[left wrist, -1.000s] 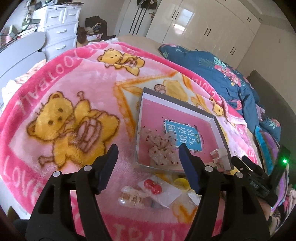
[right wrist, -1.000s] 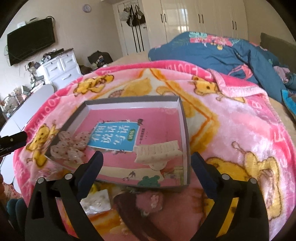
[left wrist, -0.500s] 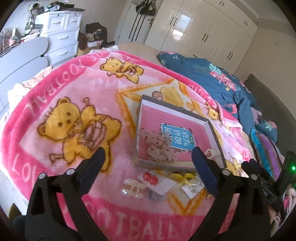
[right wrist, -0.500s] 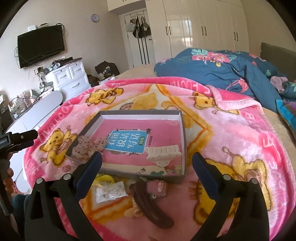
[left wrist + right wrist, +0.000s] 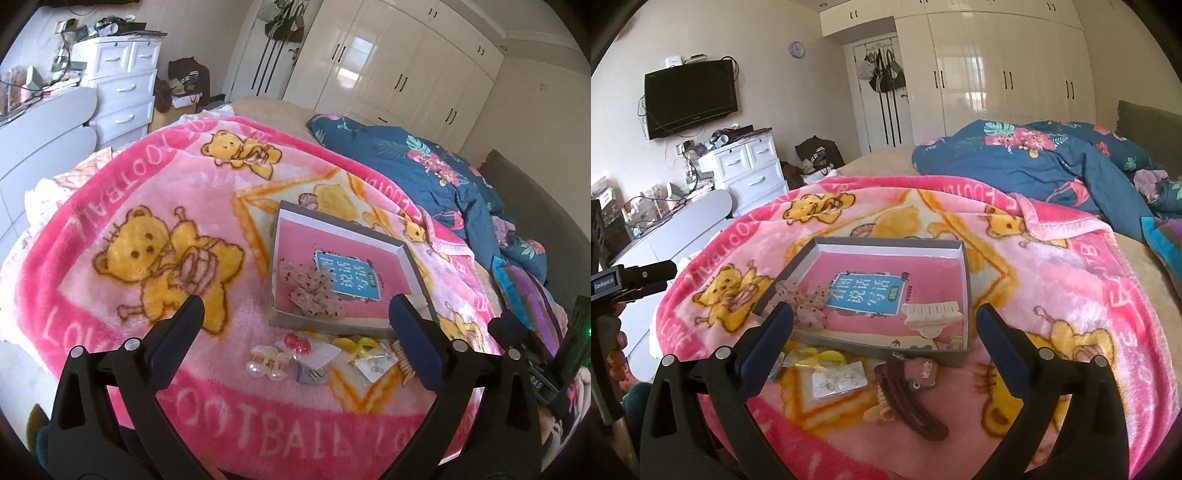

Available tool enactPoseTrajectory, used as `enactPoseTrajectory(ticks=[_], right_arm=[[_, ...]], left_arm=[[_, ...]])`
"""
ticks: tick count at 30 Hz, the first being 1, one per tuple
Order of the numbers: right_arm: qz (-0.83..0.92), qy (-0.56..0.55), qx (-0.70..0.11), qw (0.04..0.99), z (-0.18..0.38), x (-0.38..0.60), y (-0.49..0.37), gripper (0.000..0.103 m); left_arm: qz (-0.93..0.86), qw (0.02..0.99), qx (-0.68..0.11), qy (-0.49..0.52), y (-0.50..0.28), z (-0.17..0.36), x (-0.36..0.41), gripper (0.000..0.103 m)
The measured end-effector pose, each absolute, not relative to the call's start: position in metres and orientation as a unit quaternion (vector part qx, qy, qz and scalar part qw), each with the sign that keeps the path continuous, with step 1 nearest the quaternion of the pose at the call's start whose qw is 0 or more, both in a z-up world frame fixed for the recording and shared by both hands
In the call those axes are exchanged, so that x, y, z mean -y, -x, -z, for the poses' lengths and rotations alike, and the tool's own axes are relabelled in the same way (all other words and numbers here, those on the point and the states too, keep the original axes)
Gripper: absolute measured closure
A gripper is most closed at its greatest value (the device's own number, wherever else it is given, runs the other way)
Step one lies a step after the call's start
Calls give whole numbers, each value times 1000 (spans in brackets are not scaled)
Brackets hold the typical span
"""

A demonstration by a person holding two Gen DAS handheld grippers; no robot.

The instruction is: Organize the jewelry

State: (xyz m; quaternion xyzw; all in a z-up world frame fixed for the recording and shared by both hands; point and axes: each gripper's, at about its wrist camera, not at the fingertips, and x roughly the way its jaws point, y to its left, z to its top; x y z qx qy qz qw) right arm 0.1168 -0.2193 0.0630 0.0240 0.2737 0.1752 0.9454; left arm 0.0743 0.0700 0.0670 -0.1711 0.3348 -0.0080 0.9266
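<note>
I hold my left gripper (image 5: 295,317) and my right gripper (image 5: 884,323) above the pink bear blanket (image 5: 147,206), both with jaws spread wide and gripping nothing. The grey tray (image 5: 964,295) sits on the blanket ahead of me with a cream claw clip (image 5: 932,314) and a sheer dotted bow (image 5: 805,301) lying inside it. Just in front of its near edge, loose on the blanket, lie a brown hair clip (image 5: 908,402), a small earring card (image 5: 838,380), a pearl clip (image 5: 266,360) and a red cherry piece (image 5: 295,341).
</note>
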Motion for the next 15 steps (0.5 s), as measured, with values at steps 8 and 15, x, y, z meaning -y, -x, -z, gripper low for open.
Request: enactPoseTrajectory(ticks=[8,15], right_arm=[[-193,-19,-271,943,-68,214,-104,4],[-204,-10,-277,939,-63,209,-94,4]], left_arm=[[17,930,-335,152,-63,-70,-61,9],[17,928,-348,132,-52,-62,-57,9]])
